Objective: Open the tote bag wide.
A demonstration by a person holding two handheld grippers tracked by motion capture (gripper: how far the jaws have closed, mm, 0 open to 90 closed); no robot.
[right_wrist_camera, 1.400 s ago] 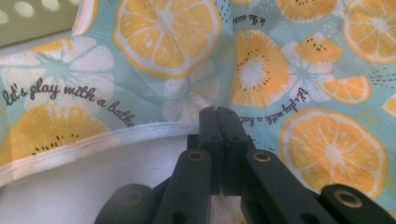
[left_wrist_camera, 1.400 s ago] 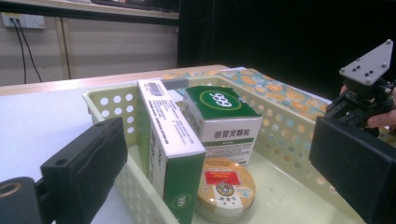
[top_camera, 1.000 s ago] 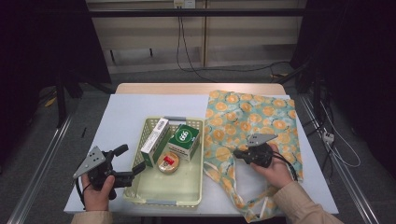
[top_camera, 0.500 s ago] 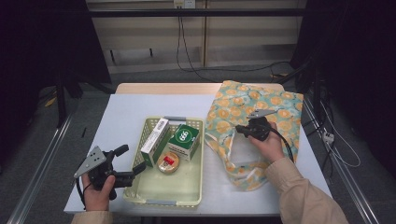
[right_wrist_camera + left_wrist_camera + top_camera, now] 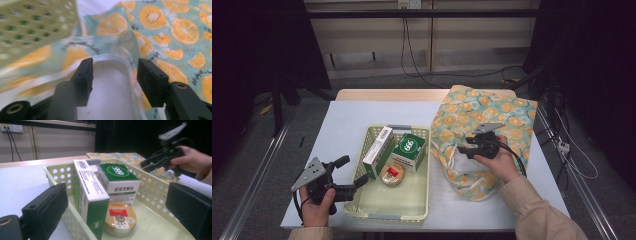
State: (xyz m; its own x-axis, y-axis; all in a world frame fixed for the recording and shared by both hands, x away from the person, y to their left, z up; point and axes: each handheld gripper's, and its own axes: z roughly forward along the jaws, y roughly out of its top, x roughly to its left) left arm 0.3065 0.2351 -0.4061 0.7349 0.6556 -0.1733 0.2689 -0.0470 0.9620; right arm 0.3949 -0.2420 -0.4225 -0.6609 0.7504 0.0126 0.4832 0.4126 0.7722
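Right gripper (image 5: 463, 148) hovering released over the orange-print bag (image 5: 492, 112)
Basket (image 5: 418, 216) is sitting at its nine o'clock; the left gripper (image 5: 354, 172) is waiting released; thin fabric risks slipping if pinched shallowly

The high view is dim, with the desk (image 5: 347, 130) lit evenly from above and the surroundings falling off into near black; shadows under things are soft and faint. In the left gripper view the near jaws are out of focus while the boxes in the basket (image 5: 150, 195) read sharply. The right gripper view is blurred, most at its upper left, where the basket (image 5: 30, 27) smears.
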